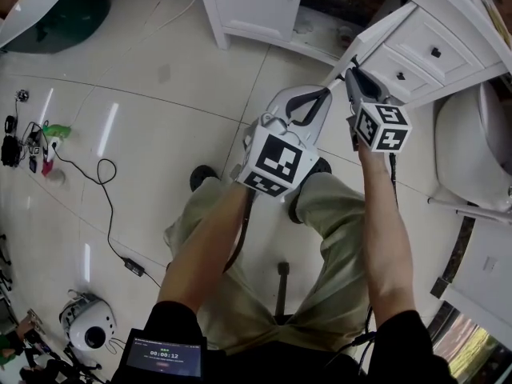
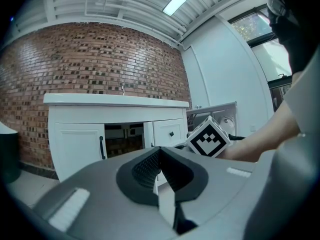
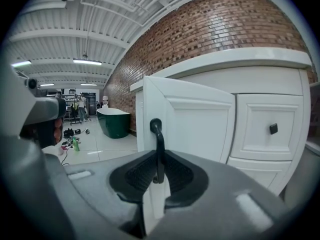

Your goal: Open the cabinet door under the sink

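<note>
The white vanity cabinet (image 1: 256, 6) stands under the sink counter (image 2: 115, 100). Its right door (image 1: 376, 32) is swung out towards me, and the dark opening (image 2: 125, 140) shows behind it. My right gripper (image 1: 350, 72) is shut on that door's black handle (image 3: 158, 149), which stands upright between the pads (image 3: 142, 171). The left door (image 2: 77, 151) is closed, with its handle (image 2: 101, 147) free. My left gripper (image 1: 326, 90) hangs just left of the right one, shut with its tips (image 2: 160, 150) together and nothing between them.
Two drawers (image 1: 416, 58) with black knobs sit right of the open door. A white toilet (image 1: 472, 146) stands at the far right. A green bathtub (image 3: 114, 121) is off to the left. Cables (image 1: 104, 182) and a white device (image 1: 88, 326) lie on the tiled floor.
</note>
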Action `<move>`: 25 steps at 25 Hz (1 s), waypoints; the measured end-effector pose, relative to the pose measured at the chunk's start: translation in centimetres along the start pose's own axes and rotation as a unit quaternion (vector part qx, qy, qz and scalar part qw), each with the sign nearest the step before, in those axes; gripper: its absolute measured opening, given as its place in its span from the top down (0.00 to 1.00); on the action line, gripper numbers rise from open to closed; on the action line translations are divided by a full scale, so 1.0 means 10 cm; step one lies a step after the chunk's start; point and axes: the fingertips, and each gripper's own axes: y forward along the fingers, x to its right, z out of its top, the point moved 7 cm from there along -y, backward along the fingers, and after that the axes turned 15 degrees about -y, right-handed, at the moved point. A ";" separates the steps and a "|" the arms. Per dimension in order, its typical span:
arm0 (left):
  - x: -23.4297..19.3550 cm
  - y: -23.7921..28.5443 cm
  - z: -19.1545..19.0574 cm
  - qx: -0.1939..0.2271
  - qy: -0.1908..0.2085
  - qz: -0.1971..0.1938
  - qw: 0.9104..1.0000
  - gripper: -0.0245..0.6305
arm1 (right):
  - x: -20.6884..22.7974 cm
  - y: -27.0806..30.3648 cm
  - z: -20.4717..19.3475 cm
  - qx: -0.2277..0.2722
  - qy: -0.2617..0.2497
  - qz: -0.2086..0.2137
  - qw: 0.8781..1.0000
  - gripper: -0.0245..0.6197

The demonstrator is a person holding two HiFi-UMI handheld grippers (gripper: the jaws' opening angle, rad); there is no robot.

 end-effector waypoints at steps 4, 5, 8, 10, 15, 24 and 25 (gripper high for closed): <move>0.15 0.03 -0.11 -0.009 0.001 -0.001 1.000 0.94 | 0.08 -0.20 -0.09 0.000 -0.004 -0.009 1.000 0.92; 0.19 0.04 -0.14 -0.012 0.001 -0.001 1.000 0.94 | 0.10 -0.24 -0.12 0.000 -0.005 -0.010 1.000 0.92; 0.29 0.09 -0.23 -0.021 0.002 -0.001 1.000 0.94 | 0.17 -0.37 -0.18 0.000 -0.007 -0.013 1.000 0.92; 0.35 0.13 -0.26 -0.023 0.001 -0.003 1.000 0.94 | 0.22 -0.43 -0.22 0.002 -0.011 -0.014 1.000 0.92; 0.48 0.28 -0.34 -0.027 -0.009 -0.013 1.000 0.94 | 0.34 -0.58 -0.31 0.007 -0.019 -0.011 1.000 0.93; 0.68 0.58 -0.44 -0.034 -0.018 -0.031 0.999 0.94 | 0.68 -0.88 -0.53 0.021 -0.027 -0.010 0.999 0.93; 0.70 0.61 -0.46 -0.036 -0.019 -0.033 0.999 0.94 | 0.72 -0.91 -0.55 0.024 -0.026 -0.011 0.999 0.93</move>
